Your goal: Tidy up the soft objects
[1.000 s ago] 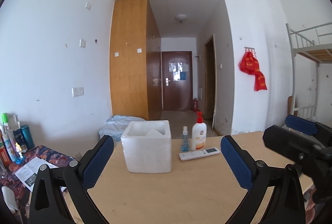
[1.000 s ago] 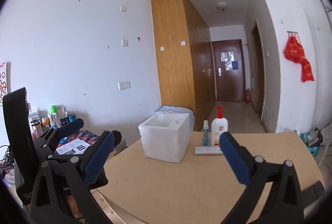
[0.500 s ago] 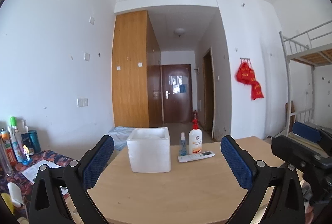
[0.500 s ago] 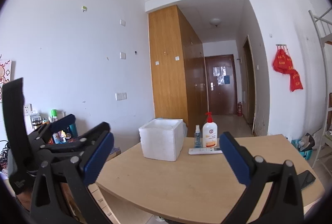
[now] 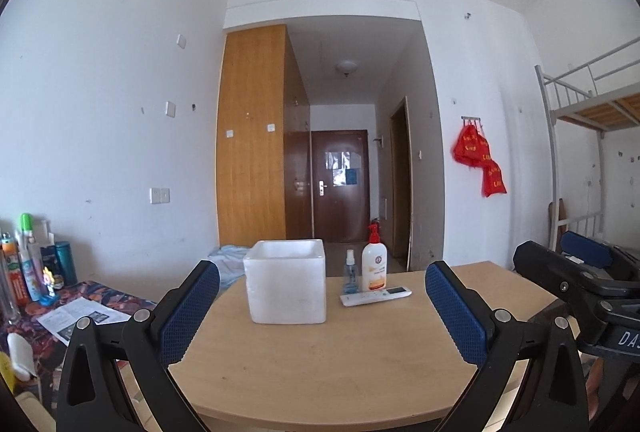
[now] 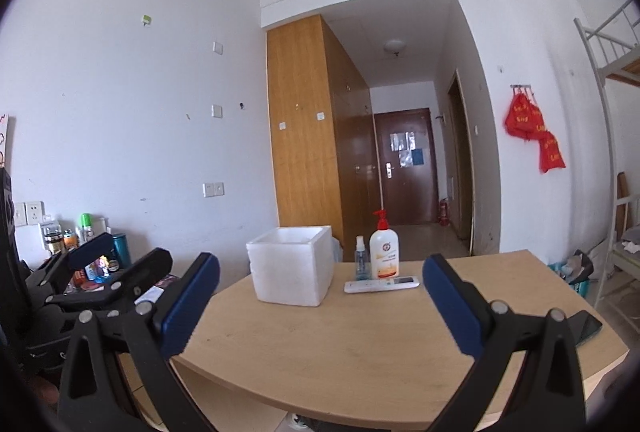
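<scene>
A white foam box (image 5: 285,286) stands on the wooden table (image 5: 332,360), also in the right wrist view (image 6: 292,266). Its inside is hidden from this low angle. My left gripper (image 5: 322,308) is open and empty, held back from the table's near edge, facing the box. My right gripper (image 6: 320,302) is open and empty, beside it to the right. The right gripper shows at the right of the left wrist view (image 5: 576,272); the left gripper shows at the left of the right wrist view (image 6: 100,272). No soft object is visible on the table.
A pump bottle (image 5: 374,260), a small spray bottle (image 5: 351,272) and a white remote (image 5: 376,296) stand right of the box. A phone (image 6: 588,326) lies at the table's right edge. A cluttered side table with bottles (image 5: 36,272) is left. A bunk bed (image 5: 588,136) is right.
Both grippers have pulled back and away from the table and tilted up. The box and bottles look smaller and farther. The box's inside is no longer visible. Both stay open.
</scene>
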Demonstrator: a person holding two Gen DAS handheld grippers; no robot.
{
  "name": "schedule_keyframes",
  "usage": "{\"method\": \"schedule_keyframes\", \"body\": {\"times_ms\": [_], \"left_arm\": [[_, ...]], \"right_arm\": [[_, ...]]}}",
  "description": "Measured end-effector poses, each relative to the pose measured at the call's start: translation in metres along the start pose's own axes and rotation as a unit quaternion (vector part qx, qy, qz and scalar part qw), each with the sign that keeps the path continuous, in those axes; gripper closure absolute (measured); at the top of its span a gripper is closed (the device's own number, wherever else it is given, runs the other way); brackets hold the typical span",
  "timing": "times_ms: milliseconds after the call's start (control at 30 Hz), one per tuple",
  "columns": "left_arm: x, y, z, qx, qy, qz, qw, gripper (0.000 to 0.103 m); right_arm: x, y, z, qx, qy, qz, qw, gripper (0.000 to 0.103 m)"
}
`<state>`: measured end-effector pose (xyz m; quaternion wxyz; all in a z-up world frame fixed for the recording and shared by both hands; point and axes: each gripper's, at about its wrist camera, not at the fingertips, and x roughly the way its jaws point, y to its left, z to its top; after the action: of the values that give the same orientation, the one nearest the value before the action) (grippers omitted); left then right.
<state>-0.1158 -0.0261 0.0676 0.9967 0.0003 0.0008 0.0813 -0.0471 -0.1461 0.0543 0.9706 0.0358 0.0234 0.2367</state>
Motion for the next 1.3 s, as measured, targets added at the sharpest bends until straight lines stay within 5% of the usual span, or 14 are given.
{"method": "schedule_keyframes", "body": {"times_ms": [300,1300], "left_arm": [[0.007,0.016,-0.007,-0.018,-0.030,0.041,0.9985,0.000],[0.057,0.022,-0.044,-0.014,0.064,0.042,0.9970,0.000]], "right_arm": [[0.006,-0.002,-0.016,0.000,-0.001,-0.005,1.000,0.000],[0.029,-0.005,-0.033,0.003,0.050,-0.014,0.999,0.000]]}}
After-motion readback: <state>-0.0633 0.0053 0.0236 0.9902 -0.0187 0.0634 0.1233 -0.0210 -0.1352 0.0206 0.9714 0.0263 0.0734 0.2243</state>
